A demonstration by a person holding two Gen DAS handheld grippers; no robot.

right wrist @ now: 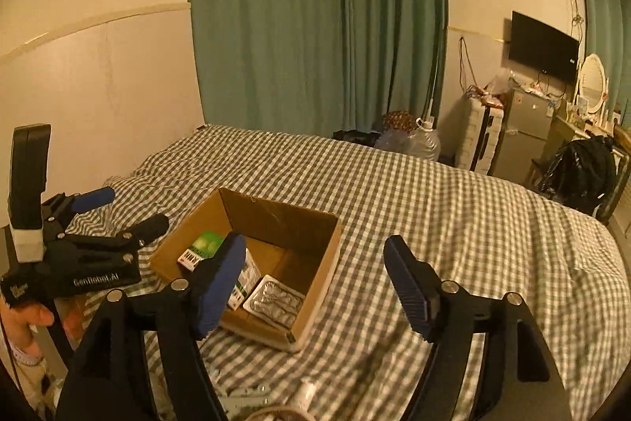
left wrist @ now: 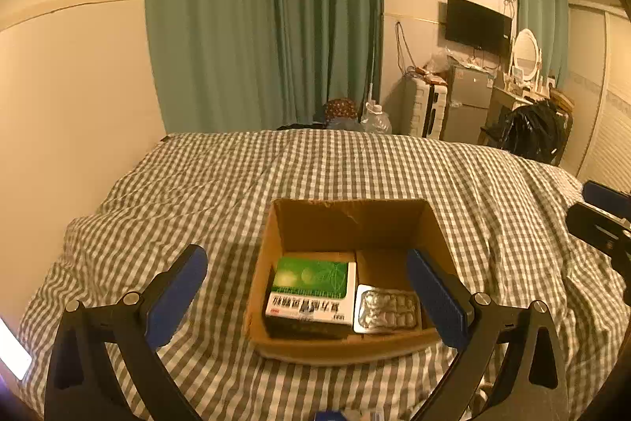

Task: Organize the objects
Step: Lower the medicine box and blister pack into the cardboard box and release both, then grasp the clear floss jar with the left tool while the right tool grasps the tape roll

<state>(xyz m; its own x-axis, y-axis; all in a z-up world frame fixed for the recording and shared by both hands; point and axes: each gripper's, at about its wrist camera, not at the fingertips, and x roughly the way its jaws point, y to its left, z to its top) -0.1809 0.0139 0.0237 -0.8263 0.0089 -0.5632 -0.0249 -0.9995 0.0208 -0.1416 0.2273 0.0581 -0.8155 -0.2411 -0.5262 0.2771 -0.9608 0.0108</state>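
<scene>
Resting on the checked bed cover (left wrist: 355, 168), the cardboard box (left wrist: 347, 219) stands open at the top. On the left, the left hand-held gripper (left wrist: 307, 296) hangs over the near part of the box with its jaws spread wide and empty. Inside, a green and white medicine box (left wrist: 311, 292) lies to the left, and a silver blister pack (left wrist: 386, 308) lies just beside it on the right (both flat on the bottom). The right hand-held gripper (right wrist: 315, 287) is also spread wide, holding nothing, near the right side of the box.
</scene>
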